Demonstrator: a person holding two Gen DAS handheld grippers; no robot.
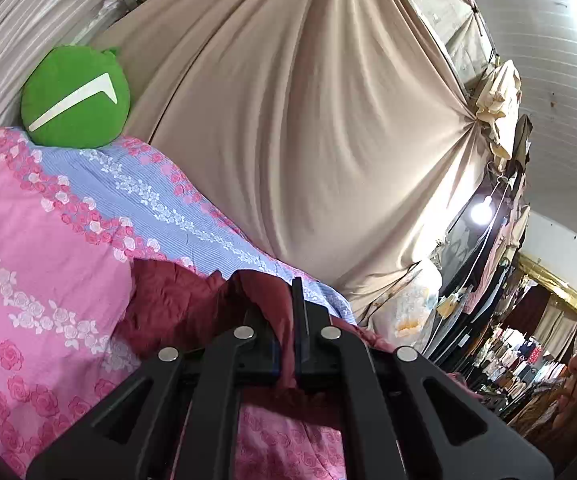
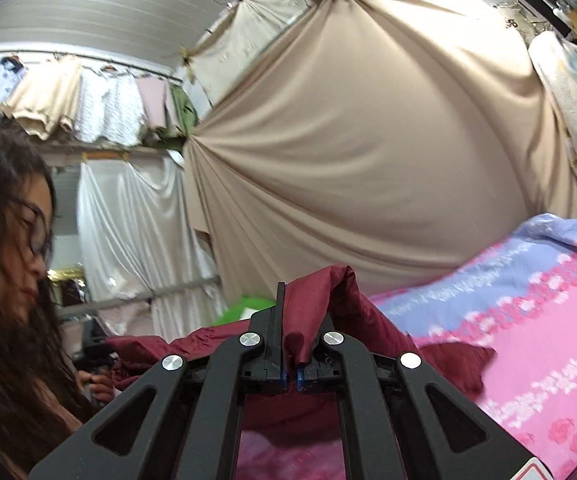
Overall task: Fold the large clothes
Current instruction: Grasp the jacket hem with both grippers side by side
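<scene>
Left hand-held gripper (image 1: 286, 320) is clamped on a fold of the maroon garment (image 1: 176, 304), raised above the bed. Right hand-held gripper (image 2: 294, 320) pinches the same garment, also lifted.

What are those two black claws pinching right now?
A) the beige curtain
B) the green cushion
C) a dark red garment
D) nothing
C: the left gripper and the right gripper are each shut on a fold of the dark red garment.

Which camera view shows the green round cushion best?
The left wrist view: the green round cushion shows whole, with its white mark. The right wrist view shows only a green sliver behind the maroon garment.
</scene>
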